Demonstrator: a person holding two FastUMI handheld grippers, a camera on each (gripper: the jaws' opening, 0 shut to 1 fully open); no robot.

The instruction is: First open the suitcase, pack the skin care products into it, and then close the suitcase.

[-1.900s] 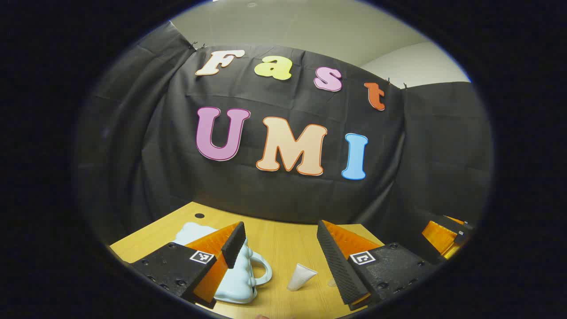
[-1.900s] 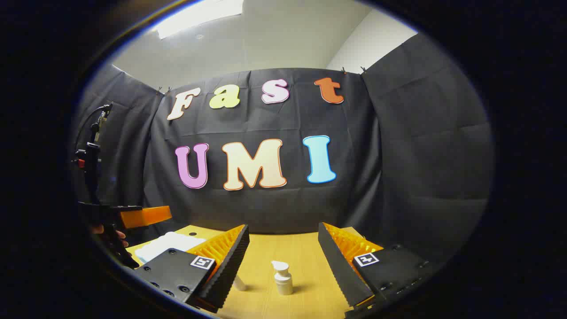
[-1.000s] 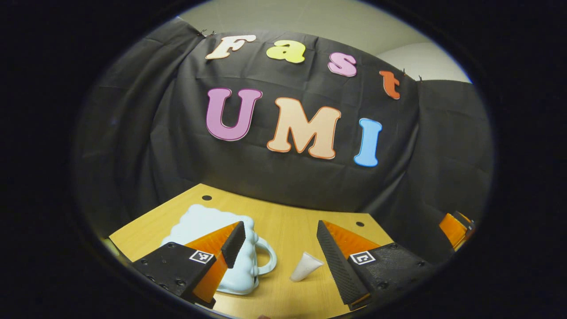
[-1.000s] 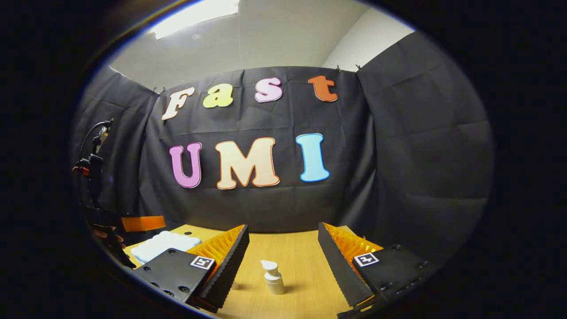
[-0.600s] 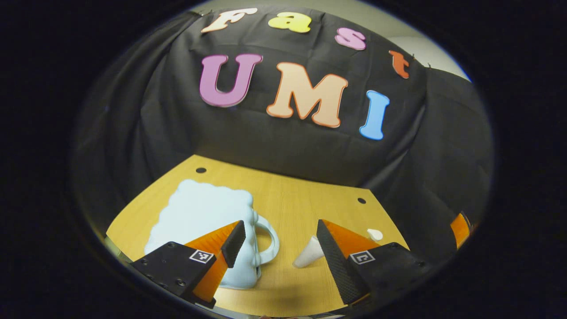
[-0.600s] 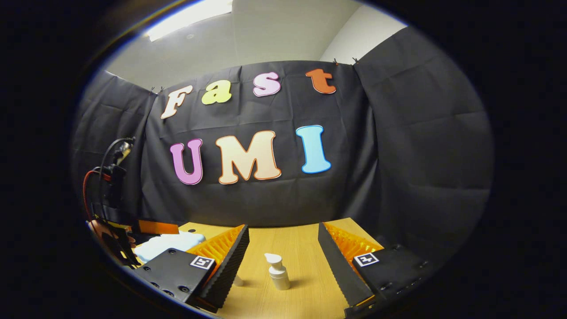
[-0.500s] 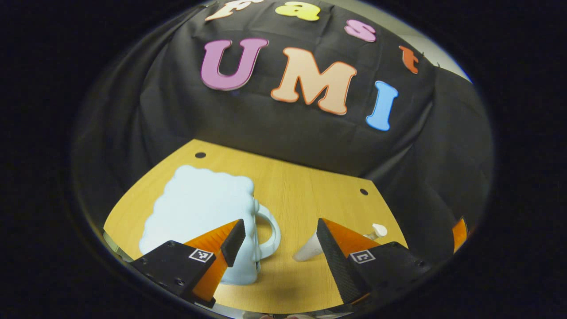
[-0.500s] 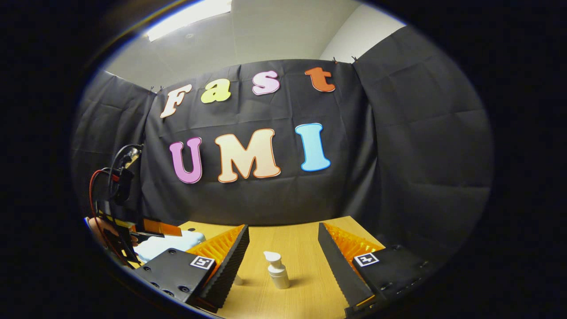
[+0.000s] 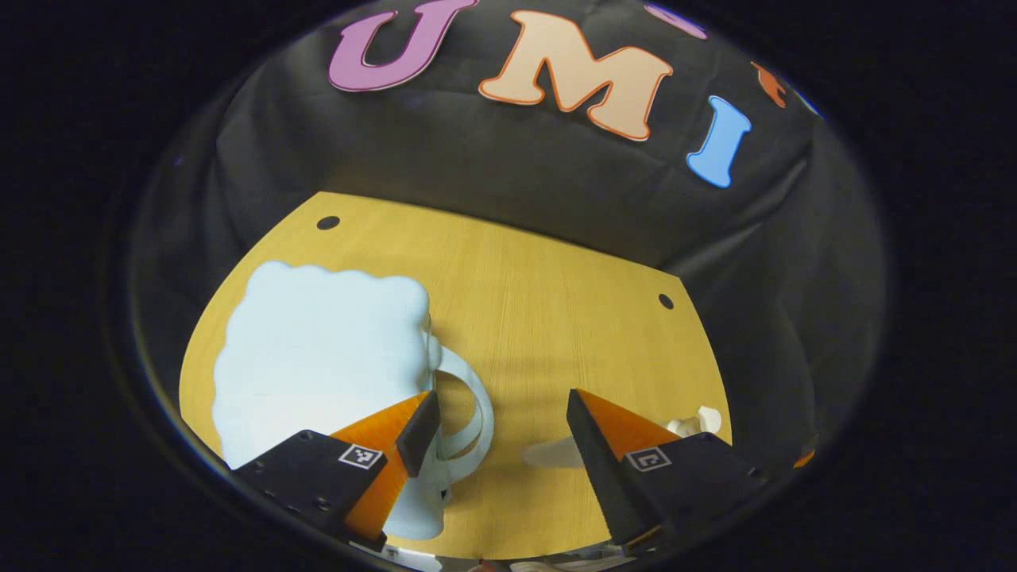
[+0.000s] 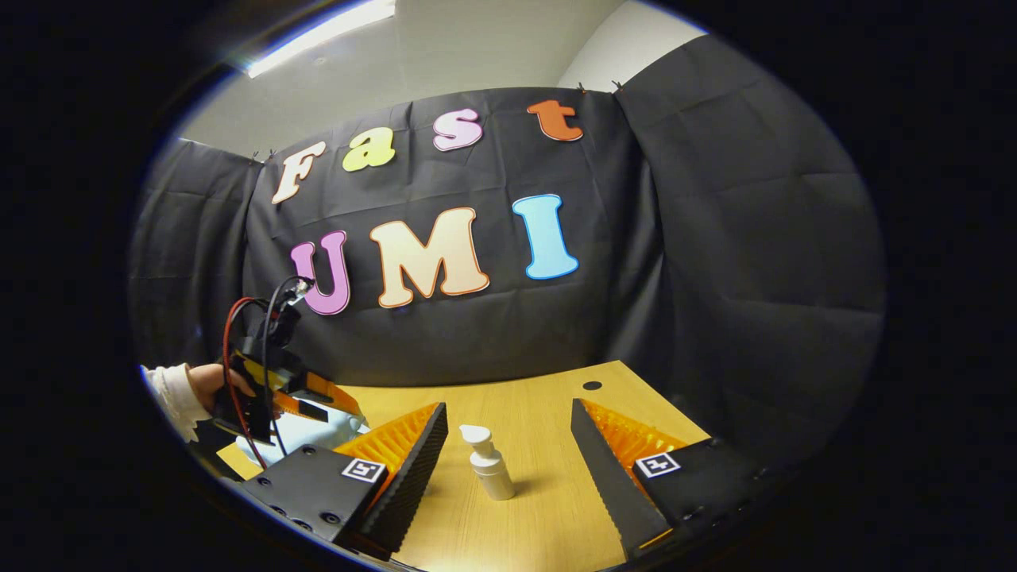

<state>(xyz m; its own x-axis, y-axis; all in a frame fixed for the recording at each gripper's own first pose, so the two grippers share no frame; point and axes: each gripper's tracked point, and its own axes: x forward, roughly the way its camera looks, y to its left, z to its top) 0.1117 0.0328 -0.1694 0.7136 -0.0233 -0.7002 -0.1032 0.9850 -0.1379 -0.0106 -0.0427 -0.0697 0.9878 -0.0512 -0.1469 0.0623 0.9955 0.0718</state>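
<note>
Here the yellow wooden table [image 9: 556, 318] carries the closed pale-blue, cloud-shaped plastic suitcase [image 9: 318, 349], lying flat at its left with the looped handle [image 9: 475, 413] toward the middle. The left gripper [image 9: 496, 417] hovers above that handle, released and empty. The right gripper [image 10: 508, 445] is likewise spread wide, with the small white pump bottle [image 10: 489, 465] standing upright beyond its fingers. A white tube [image 9: 552, 454] lies beside the handle. Opening seems the step in hand; next, the left gripper needs a hold on the lid's edge.

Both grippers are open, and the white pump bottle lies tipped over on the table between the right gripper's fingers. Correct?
Not quite: the right gripper view shows the pump bottle standing upright on the table. It does sit between the right gripper fingers, and both grippers are open.
</note>
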